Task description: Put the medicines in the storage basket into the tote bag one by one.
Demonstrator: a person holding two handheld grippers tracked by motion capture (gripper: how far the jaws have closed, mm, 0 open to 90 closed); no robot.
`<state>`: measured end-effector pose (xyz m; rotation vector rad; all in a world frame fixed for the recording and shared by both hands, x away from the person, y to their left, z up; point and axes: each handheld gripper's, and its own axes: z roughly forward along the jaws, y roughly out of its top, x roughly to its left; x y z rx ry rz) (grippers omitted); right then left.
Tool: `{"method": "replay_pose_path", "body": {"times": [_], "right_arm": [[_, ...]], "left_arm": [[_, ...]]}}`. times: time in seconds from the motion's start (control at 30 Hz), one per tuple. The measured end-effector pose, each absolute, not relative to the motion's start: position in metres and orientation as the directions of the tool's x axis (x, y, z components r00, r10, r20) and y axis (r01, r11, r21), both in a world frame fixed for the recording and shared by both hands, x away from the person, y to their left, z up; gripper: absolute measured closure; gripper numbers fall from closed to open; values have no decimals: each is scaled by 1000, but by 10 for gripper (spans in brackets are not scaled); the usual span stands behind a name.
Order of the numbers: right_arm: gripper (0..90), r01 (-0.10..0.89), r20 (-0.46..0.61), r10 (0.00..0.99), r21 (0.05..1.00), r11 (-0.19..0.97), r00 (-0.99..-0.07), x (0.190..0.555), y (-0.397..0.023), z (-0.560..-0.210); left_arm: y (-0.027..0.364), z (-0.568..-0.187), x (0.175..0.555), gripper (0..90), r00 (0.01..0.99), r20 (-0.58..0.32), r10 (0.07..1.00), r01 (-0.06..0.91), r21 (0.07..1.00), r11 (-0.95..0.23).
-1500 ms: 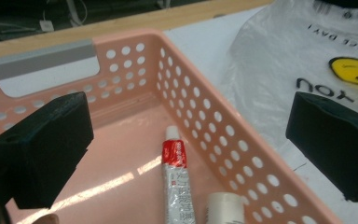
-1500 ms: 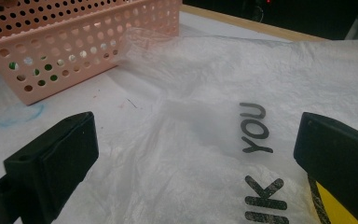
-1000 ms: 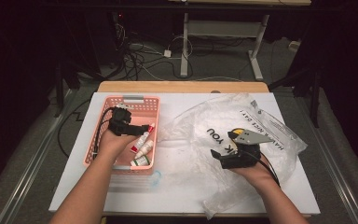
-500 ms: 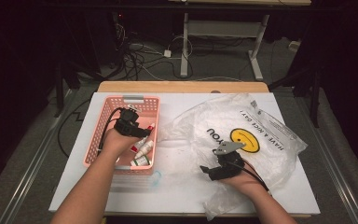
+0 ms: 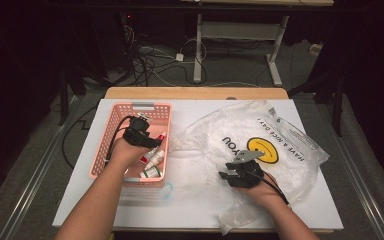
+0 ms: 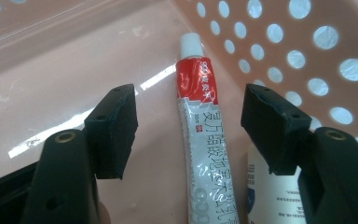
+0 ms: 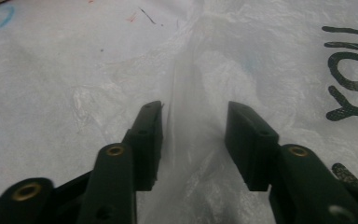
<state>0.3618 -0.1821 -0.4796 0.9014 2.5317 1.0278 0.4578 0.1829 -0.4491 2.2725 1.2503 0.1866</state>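
The left tool (image 6: pixel 189 121), closing but still apart, straddles a tube (image 6: pixel 203 140) in the basket (image 5: pixel 107 145), while the right tool (image 7: pixel 193 140), closing but not yet pinching, brackets a bag (image 7: pixel 186 84) fold.

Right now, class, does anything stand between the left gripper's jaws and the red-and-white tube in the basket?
Nothing visible does. The left gripper straddles the tube on the floor of the pink basket, its jaws just closing but not touching it yet.

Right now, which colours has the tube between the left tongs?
The squeezable tube is red above, white below, with a white cap; left gripper view.
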Motion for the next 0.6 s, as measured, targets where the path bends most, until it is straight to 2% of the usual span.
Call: {"method": "replay_pose_path", "body": {"times": [0.2,0.33,0.6], "right_arm": [[753,453,-19,645,696,557,-764,363,-184,-480],[884,453,-23,651,699,553,-759,365,-186,-480],[900,452,-10,662,722,523,-750,365,-189,-476]], "left_arm": [[180,-454,460,358,566,-112,817,752,476,-456],[178,-458,461,409,566,-109,817,760,453,-466],[173,-461,464,463,583,-98,806,761,413,-500]]}}
